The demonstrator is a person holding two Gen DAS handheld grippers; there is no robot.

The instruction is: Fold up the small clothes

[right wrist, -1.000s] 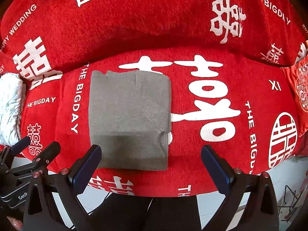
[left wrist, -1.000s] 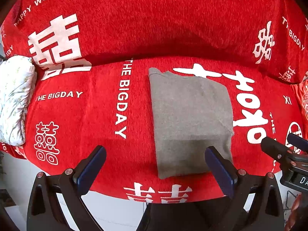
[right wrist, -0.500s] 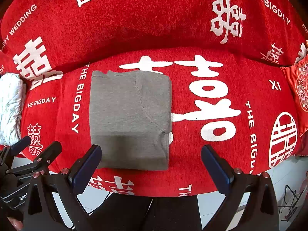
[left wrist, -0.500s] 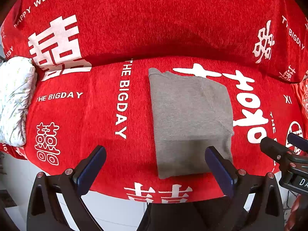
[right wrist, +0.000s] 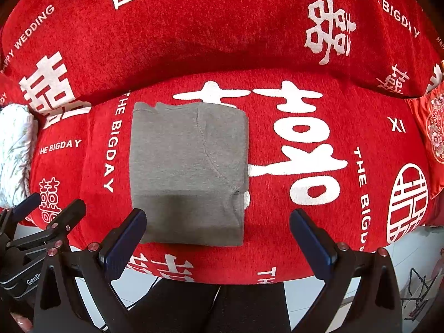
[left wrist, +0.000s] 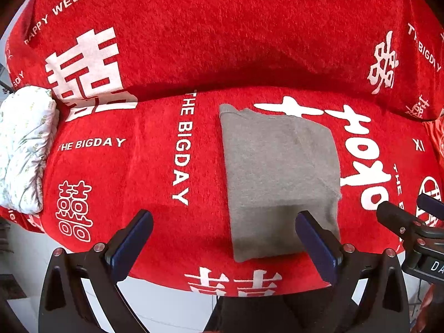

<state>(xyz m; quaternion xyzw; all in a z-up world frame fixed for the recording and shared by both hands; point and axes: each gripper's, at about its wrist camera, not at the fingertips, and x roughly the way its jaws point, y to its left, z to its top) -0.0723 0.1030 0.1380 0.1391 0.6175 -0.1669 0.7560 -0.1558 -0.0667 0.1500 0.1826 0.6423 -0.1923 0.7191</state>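
A grey garment [left wrist: 280, 177] lies folded into a neat rectangle on the red sofa seat; it also shows in the right wrist view [right wrist: 188, 172]. My left gripper [left wrist: 222, 241] is open and empty, held above the seat's front edge, its right finger over the garment's near right corner. My right gripper [right wrist: 217, 238] is open and empty, held just in front of the garment's near edge. Neither gripper touches the cloth.
A red cover with white lettering [left wrist: 111, 144] drapes the seat and backrest. A white patterned cushion [left wrist: 25, 149] sits at the far left. A red embroidered cushion [right wrist: 433, 127] lies at the right. White floor [right wrist: 410, 255] shows below the seat edge.
Almost nothing moved. The garment lies as it did, and both grippers stay open with only a slight drift.
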